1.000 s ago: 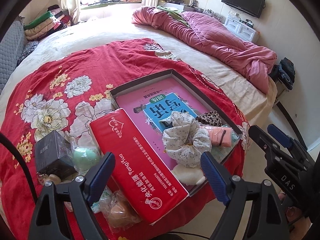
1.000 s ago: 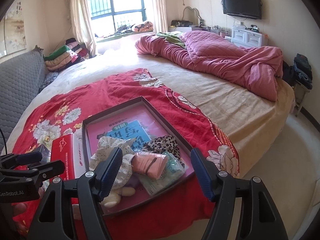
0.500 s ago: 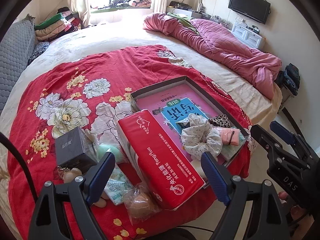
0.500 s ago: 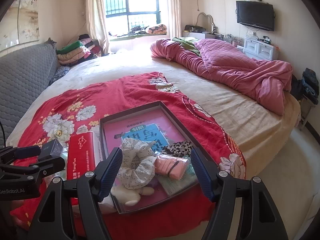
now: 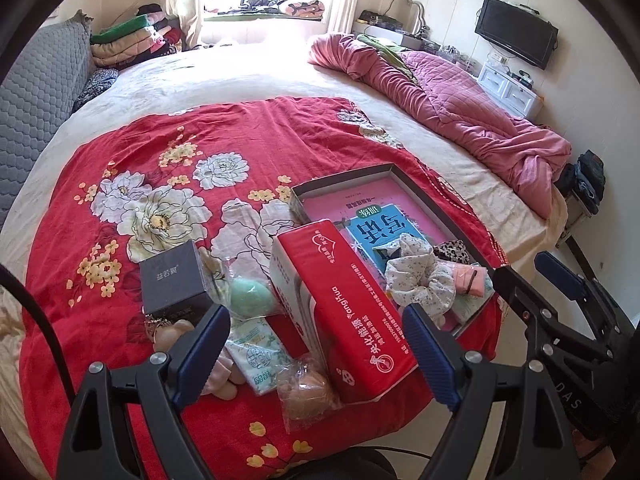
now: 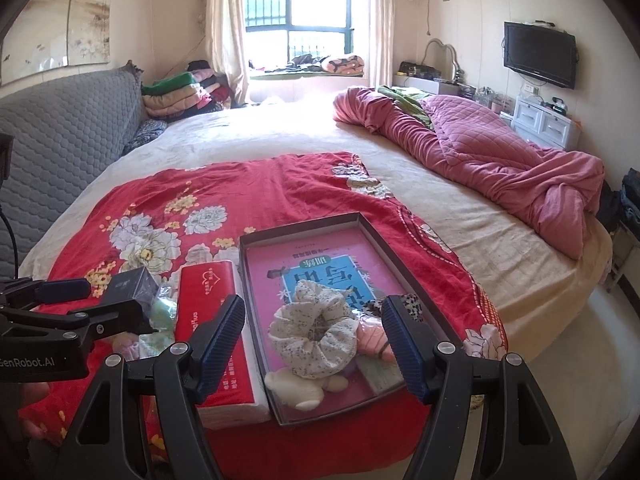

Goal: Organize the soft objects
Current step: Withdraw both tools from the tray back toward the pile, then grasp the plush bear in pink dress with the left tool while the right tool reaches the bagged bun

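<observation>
Floral scrunchie [image 6: 314, 334] lies in the shallow box [image 6: 256, 240], touching a pink pouch [image 6: 372, 338] and a cream plush [image 6: 298, 390]. Red tissue pack [image 5: 348, 312] rests against the box's left wall; green sponge [image 5: 250, 296] and dark carton [image 5: 174, 280] lie beside it. Left gripper [image 5: 316, 354] and right gripper [image 6: 314, 344] hover, jaws apart, empty.

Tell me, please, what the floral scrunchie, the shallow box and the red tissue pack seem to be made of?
Floral scrunchie: thin printed cloth, matte, gathered in soft ruffles. Shallow box: probably stiff cardboard, with thin straight dark walls and a printed pink sheet inside. Red tissue pack: glossy plastic film, judging by its sheen, over a soft white block.
</observation>
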